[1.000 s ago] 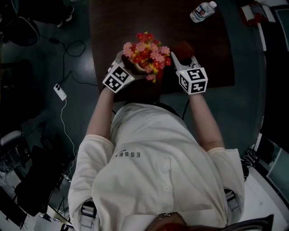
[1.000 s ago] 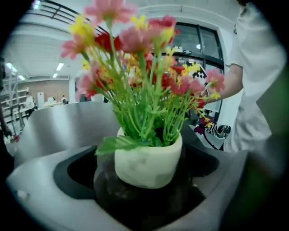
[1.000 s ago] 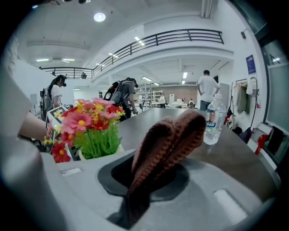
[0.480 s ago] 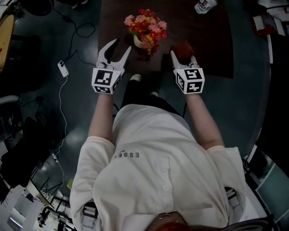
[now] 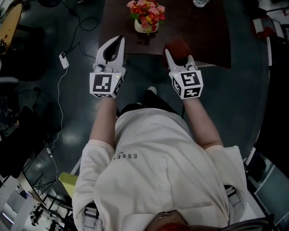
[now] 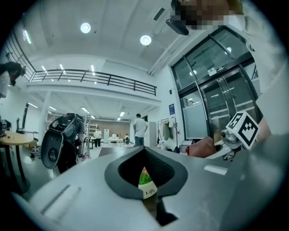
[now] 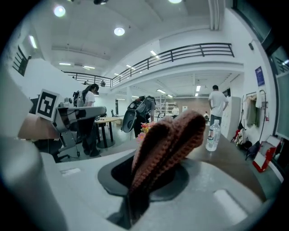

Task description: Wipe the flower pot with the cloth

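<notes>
The white flower pot point(image 5: 140, 27) with pink, red and yellow flowers point(image 5: 146, 9) stands near the front edge of the dark table point(image 5: 194, 31). My left gripper point(image 5: 118, 40) hovers in front of the table, left of the pot and apart from it. Its jaws are closing and stand together with nothing between them. In the left gripper view the pot point(image 6: 147, 185) shows through the gap behind the left gripper point(image 6: 145, 151). My right gripper point(image 5: 174, 53) is shut on the reddish-brown knitted cloth point(image 5: 178, 46), right of the pot. The cloth point(image 7: 167, 142) stands folded up out of the right gripper point(image 7: 135, 194).
A water bottle point(image 5: 201, 2) stands at the table's far side, and the bottle point(image 7: 212, 134) shows right of the cloth. A white adapter on a cable point(image 5: 63, 59) lies on the dark floor to the left. People and desks stand far off in the hall.
Both grippers drew back from the pot toward the person and rose. The left gripper, open around the pot before, let it go and shut. The cloth stayed in the right gripper.
</notes>
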Action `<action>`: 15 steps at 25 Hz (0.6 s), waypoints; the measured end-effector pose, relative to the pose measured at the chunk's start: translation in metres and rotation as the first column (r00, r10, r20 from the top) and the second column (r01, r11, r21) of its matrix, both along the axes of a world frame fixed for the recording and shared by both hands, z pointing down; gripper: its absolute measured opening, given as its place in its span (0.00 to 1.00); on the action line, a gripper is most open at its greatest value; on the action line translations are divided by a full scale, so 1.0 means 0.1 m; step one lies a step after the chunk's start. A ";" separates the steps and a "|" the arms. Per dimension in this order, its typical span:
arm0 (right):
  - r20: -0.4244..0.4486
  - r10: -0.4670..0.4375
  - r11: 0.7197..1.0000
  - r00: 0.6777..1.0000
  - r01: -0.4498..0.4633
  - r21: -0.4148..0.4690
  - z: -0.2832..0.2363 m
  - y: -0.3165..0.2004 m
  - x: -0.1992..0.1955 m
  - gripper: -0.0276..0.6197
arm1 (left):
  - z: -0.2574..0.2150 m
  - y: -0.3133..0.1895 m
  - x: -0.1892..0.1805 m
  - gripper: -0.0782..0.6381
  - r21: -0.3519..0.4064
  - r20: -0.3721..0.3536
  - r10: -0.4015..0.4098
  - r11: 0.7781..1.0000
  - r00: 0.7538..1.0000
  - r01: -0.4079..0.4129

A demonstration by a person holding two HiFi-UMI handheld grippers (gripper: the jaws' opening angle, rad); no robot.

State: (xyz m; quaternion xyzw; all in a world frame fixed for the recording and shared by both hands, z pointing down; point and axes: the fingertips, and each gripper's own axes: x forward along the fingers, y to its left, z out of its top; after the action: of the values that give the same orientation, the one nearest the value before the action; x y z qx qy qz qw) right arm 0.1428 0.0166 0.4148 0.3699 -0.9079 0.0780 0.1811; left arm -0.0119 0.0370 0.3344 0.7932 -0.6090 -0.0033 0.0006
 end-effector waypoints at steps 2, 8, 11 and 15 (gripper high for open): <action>0.015 0.019 1.000 1.000 -0.019 0.001 -0.04 0.17 -0.03 0.12 | -0.01 0.15 -0.04 0.13 0.009 0.027 -0.004 1.000 1.000 0.004; -0.010 0.042 0.999 0.999 -0.042 0.032 -0.10 0.84 -0.04 0.12 | 0.13 0.76 -0.05 0.13 -0.012 0.074 0.021 1.000 0.997 -0.020; -0.004 0.048 0.998 0.999 -0.048 0.029 -0.09 1.17 -0.10 0.12 | 0.14 1.04 -0.03 0.13 -0.001 0.084 0.051 0.999 0.995 -0.051; 0.000 0.063 0.997 0.998 -0.063 0.045 -0.15 1.46 -0.08 0.12 | 0.07 1.30 0.06 0.13 -0.037 0.031 0.061 0.998 0.998 -0.060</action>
State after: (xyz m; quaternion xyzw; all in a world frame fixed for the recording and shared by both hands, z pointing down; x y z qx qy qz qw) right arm 0.1348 0.1628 0.3995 0.4023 -0.8973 0.0629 0.1707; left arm -0.0057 0.1670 0.3415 0.8111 -0.5846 0.0202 0.0053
